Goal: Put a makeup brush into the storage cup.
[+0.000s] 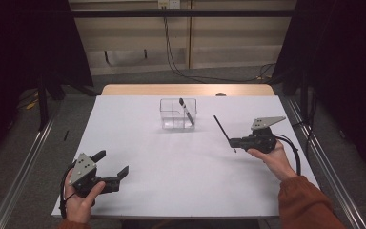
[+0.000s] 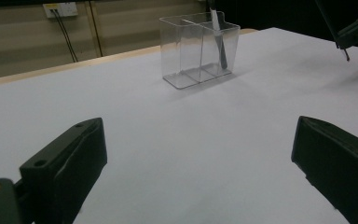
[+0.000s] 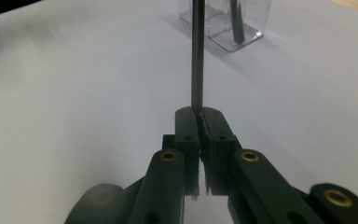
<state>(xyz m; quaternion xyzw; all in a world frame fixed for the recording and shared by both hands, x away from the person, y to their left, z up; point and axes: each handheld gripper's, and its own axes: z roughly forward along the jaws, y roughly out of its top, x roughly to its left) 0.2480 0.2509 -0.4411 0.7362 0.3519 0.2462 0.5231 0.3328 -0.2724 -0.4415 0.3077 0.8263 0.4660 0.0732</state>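
Right claw (image 1: 232, 141) pinches a black pen (image 1: 224, 133); left claw (image 1: 113, 165) rests spread on the table (image 1: 171, 167).

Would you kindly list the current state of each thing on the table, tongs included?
Clear plastic divided holder: upright on the white table, one black pen leaning inside.
Thin black pen: clamped near one end, lifted off the table.
Right tongs: shut on the thin black pen.
Left tongs: open, nothing between them.
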